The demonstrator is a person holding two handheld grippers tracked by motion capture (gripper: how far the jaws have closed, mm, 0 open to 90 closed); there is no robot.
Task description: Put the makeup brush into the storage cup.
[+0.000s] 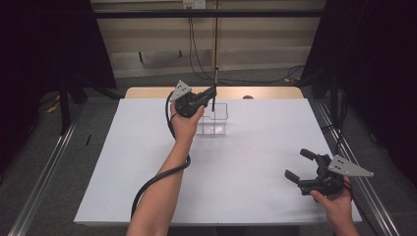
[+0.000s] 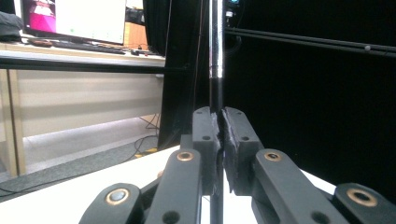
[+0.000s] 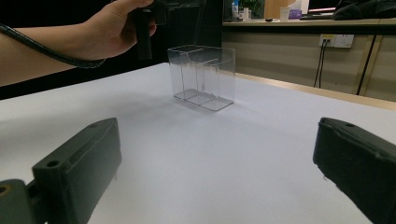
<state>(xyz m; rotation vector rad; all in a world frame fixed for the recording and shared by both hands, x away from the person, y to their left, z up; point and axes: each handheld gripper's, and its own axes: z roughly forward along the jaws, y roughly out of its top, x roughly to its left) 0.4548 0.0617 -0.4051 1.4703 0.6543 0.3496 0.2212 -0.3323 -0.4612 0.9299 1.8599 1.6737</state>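
Observation:
My left gripper point(image 1: 212, 93) is raised over the far middle of the table, shut on a thin upright rod point(image 1: 215, 81). In the left gripper view the jaws point(image 2: 220, 126) pinch the rod point(image 2: 215, 42), which is silver above and black below and runs on beneath them. Its lower end hangs at the top of a clear plastic box with compartments point(image 1: 212, 122); whether it is inside I cannot tell. My right gripper point(image 1: 295, 163) rests low near the table's right front corner, open and empty. In the right gripper view point(image 3: 217, 140) it faces the clear box point(image 3: 203, 77).
The white table point(image 1: 147, 162) has a wooden strip along its far edge. Metal rails run along the floor on both sides. Black curtains stand left and right, and cables hang from a wall socket behind. The left gripper's cable point(image 1: 157, 179) trails along the forearm.

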